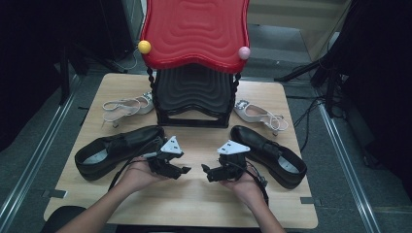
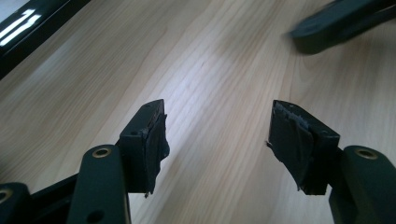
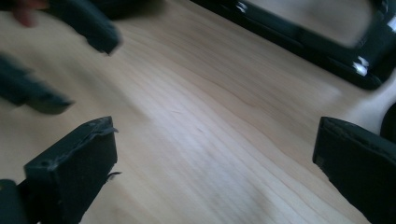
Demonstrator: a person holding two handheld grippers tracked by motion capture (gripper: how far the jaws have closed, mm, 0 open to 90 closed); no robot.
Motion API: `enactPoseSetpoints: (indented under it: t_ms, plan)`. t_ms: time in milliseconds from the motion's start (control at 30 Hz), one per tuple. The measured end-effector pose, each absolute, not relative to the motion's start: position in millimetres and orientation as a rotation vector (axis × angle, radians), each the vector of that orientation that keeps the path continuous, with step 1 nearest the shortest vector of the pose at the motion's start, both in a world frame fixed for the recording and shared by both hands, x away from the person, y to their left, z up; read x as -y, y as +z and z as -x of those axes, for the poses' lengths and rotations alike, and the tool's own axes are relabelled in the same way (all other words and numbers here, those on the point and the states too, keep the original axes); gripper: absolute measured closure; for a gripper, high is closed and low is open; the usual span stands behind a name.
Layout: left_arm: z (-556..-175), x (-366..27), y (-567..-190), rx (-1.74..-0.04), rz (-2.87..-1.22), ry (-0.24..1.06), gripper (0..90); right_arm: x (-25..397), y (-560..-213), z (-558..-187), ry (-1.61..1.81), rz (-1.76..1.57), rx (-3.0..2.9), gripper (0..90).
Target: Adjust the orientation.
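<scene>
**On the table, both grippers poised between two black shoes**

On the table (image 1: pixel 194 204) stands a red-and-black rack (image 1: pixel 194 58), with a black shoe on either side in front of it: the left shoe (image 1: pixel 116 150) just beside the left gripper (image 1: pixel 183 170), the right shoe (image 1: pixel 269 154) just beside the right gripper (image 1: pixel 206 169). A pale sandal lies farther back at each side. The likely step is reaching for a shoe; it would go best by turning each gripper outward and closing on the shoe's rim, not its rounded toe. Both grippers face each other over bare wood, jaws spread wide, holding nothing and touching nothing.
</scene>
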State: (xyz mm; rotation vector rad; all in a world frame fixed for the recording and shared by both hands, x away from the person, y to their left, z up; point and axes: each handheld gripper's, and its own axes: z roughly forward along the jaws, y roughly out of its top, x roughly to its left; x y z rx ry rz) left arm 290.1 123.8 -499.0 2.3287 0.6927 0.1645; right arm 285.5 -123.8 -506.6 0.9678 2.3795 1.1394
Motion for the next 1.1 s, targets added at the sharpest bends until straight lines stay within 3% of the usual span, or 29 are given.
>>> enactPoseSetpoints:
  t_ms: [133,233,533,800,1100]
  plan:
    - [-290.3,-134.2,-494.3,-0.735,-2.296,0.089,41.6,126.3,-503.1,-281.0,1.135,-0.944,-2.408,9.4]
    - [-290.1,-138.0,-491.1,-0.722,-2.292,0.111,43.0,129.0,-503.1,-282.5,1.139,-0.952,-2.43,9.7]
    - [-289.6,-142.6,-490.6,-0.731,-2.327,0.103,42.6,134.1,-493.9,-283.6,1.183,-0.923,-2.428,30.9]
    - [-290.5,-148.2,-489.7,-0.753,-2.306,0.085,42.5,135.3,-493.5,-287.2,1.179,-0.956,-2.459,40.2]
    - [-291.2,-149.2,-490.2,-0.759,-2.32,0.071,42.6,135.3,-495.7,-286.3,1.174,-0.953,-2.463,44.6]
